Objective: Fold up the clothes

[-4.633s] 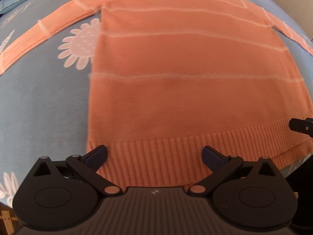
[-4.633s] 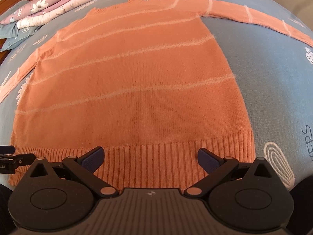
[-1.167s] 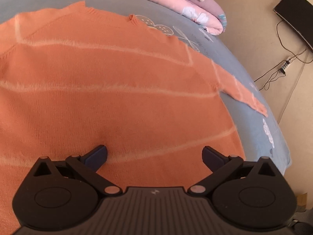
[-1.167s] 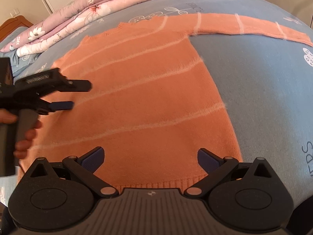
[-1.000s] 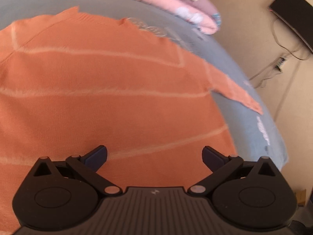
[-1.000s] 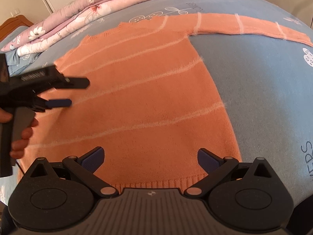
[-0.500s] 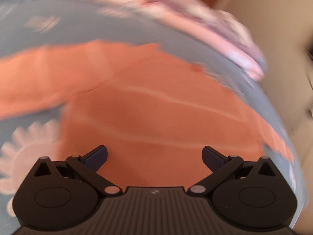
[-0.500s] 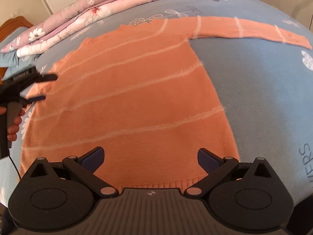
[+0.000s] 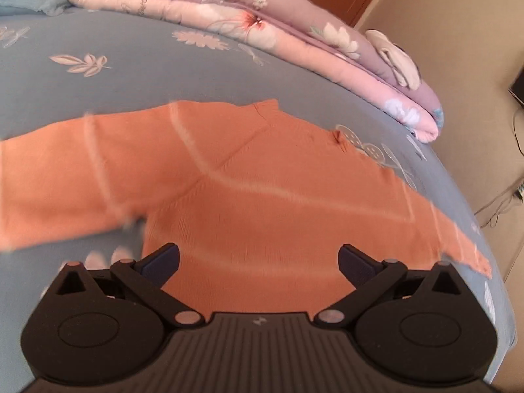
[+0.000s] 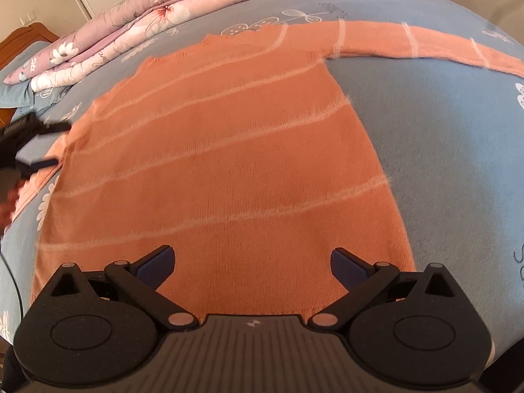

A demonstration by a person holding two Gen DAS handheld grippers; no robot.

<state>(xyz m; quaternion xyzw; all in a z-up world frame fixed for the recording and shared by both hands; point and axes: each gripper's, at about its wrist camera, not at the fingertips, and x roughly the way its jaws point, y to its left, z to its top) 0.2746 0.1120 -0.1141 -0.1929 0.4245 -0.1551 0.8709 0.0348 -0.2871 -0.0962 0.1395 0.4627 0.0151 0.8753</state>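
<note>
Sweater (image 10: 222, 163) — orange ribbed knit — flat on bedsheet (image 10: 442, 124).

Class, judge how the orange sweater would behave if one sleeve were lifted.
The orange sweater is flat, soft knit, so the sleeve would probably droop limply. Its fuzzy surface likely grips the blue bedsheet, dragging rather than sliding.

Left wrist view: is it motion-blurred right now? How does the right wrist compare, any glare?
Left wrist: yes, smeared; the sweater stripes and sleeve edges streak, the left gripper stays sharp. Right wrist: crisp knit and stripes, only the left gripper at the frame's left edge is blurred; strong fisheye bowing of the bed. No glare in either; light is soft and warm.
</note>
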